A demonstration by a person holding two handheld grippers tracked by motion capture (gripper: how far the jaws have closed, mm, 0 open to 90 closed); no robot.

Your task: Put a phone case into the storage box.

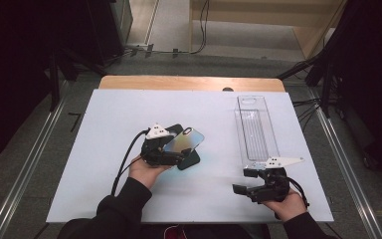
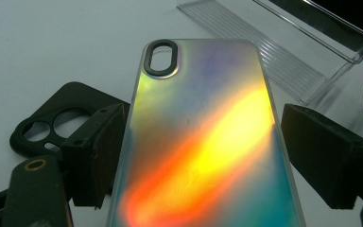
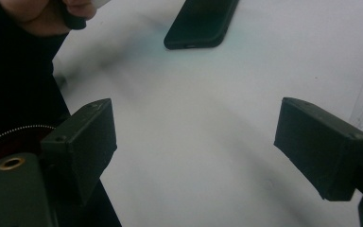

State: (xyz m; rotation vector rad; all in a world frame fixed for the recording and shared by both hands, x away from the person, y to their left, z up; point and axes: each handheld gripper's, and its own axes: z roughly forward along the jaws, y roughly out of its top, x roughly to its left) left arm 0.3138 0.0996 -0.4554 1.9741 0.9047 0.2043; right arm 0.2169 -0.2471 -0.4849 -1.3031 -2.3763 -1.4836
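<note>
The left gripper (image 1: pixel 179 158) pinches the iridescent phone case (image 1: pixel 184 141) left of the clear tray (image 1: pixel 255 130), likely for placing there; the right gripper (image 1: pixel 243 181) waits spread.

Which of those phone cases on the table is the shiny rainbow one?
It is the iridescent phone case lying between the jaws of the left claw. The other phone cases, such as the one with round camera holes, are plain matt black.

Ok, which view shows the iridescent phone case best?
The left gripper view: the iridescent phone case lies close between that gripper's fingers, camera cutout plain. The high view shows it small at the left gripper.
</note>
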